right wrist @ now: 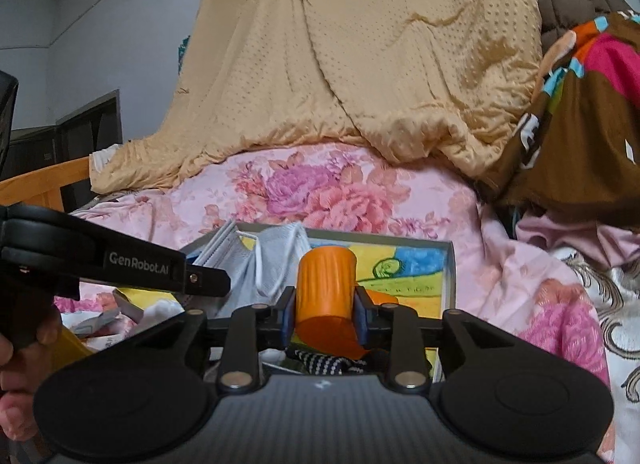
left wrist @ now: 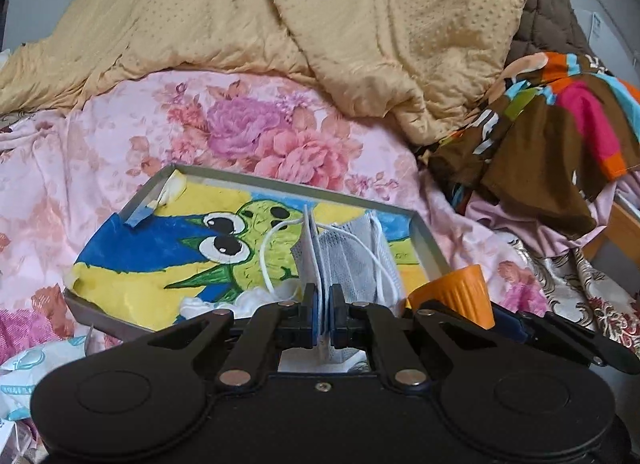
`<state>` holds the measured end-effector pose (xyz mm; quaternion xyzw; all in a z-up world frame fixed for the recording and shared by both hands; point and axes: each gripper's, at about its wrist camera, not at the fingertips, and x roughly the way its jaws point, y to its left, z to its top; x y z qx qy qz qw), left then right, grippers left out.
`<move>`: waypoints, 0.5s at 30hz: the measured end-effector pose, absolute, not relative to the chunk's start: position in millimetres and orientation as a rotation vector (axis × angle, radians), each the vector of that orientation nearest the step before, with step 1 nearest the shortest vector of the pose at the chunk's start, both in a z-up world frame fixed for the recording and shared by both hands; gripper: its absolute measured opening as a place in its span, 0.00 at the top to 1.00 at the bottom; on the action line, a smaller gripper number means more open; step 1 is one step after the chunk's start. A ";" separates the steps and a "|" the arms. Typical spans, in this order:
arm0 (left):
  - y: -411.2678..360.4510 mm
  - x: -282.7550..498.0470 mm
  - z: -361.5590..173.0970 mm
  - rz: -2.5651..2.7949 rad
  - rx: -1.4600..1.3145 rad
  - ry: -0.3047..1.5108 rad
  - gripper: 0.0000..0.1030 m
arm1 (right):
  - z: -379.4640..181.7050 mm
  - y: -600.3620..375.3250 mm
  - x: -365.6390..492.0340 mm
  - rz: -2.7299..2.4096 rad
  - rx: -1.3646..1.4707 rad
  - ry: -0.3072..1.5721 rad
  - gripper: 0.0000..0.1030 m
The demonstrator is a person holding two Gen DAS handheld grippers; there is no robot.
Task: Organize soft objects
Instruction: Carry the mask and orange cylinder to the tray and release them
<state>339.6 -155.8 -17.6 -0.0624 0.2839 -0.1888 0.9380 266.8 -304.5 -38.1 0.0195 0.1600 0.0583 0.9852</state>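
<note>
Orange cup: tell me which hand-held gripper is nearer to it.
Right. The right hand-held gripper is clamped on the orange cup. The left hand-held gripper sits beside it, holding face masks over the tray.

A home bedroom: floral bedsheet (left wrist: 248,135), rumpled quilt (left wrist: 320,23) (tan), heaped clothes (left wrist: 560,119).

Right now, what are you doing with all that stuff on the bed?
I'm tidying soft things with two tongs. The left tongs are pinching a grey face mask above a grey tray lined with a cartoon picture. The right tongs are squeezing an orange ribbed cup over the same tray. The tray sits on a pink flowery sheet.
</note>
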 end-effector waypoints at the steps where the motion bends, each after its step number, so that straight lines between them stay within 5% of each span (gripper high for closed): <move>1: -156.7 339.4 -18.0 -0.382 -0.121 0.582 0.95 | -38.9 -304.5 267.2 0.113 0.038 0.326 0.66; 9: -161.3 340.8 -20.8 -0.360 -0.079 0.605 0.92 | -40.3 -304.9 269.7 0.099 0.030 0.343 0.59; 15: -160.8 340.0 -21.3 -0.344 -0.085 0.609 0.84 | -38.6 -308.4 269.7 0.087 0.039 0.337 0.43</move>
